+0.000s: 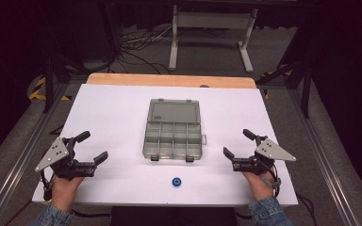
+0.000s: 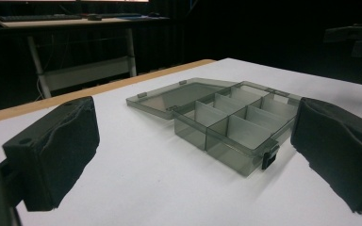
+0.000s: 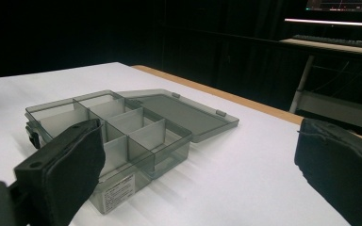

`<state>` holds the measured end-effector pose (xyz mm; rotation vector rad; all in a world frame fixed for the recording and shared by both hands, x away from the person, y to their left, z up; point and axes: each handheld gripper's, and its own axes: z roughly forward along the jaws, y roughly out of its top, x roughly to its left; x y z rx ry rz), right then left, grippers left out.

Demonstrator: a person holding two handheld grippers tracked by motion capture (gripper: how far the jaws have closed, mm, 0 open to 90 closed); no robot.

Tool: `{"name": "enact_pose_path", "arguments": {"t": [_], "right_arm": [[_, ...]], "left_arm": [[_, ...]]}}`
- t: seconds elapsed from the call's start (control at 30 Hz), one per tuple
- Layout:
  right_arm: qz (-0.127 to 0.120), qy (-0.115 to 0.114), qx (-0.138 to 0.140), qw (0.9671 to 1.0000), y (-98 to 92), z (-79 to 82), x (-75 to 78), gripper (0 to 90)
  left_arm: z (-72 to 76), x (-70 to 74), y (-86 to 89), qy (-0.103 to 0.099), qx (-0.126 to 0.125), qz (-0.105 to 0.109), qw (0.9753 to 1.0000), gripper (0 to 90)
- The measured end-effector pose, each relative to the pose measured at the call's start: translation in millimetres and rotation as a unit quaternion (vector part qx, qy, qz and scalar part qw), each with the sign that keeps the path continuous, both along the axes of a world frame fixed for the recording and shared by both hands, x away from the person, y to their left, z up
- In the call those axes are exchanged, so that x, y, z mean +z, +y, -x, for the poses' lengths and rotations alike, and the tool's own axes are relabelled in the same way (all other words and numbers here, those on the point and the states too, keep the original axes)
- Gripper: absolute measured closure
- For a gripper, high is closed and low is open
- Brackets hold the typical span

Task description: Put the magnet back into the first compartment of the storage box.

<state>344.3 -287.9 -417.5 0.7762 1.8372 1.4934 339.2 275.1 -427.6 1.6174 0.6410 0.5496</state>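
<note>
Item: open compartment box and blue ring on white table, two grippers standing by

White table [image 1: 113,113]; translucent grey plastic compartment box [image 1: 173,140] at centre, lid [image 1: 173,112] laid flat behind, likely light, rigid, slick, best taken by a side wall; left gripper [image 1: 93,147] and right gripper [image 1: 236,142], jaws wide, empty; small blue ring [image 1: 176,181] near front edge.

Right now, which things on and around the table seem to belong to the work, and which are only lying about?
Likely for the work:
organiser box, lid open
blue ring
left gripper
right gripper

Only lying about:
cables on floor
white stand
</note>
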Motion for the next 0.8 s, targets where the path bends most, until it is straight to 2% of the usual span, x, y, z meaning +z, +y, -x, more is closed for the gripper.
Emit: {"name": "enact_pose_path", "arguments": {"t": [0.27,0.37,0.47,0.8], "right_arm": [[0.001,0.007,-0.003,1.0,0.0,0.3,2.2,3.0],[0.001,0.005,-0.003,1.0,-0.4,1.0,3.4,3.0],[0.001,0.005,-0.004,1.0,-1.3,1.2,4.1,3.0],[-0.002,0.01,0.0,1.0,-1.1,0.3,3.6,3.0]], "left_arm": [[-3.5,9.3,-7.5,0.01,-0.005,0.004,0.9999,2.5],[-2.3,16.5,-15.4,0.0,-0.01,-0.016,0.9998,2.7],[-2.1,21.0,-23.5,-0.001,-0.019,-0.021,0.9996,2.7],[-4.7,36.8,-49.7,-0.003,-0.052,-0.014,0.9986,2.8]]}}
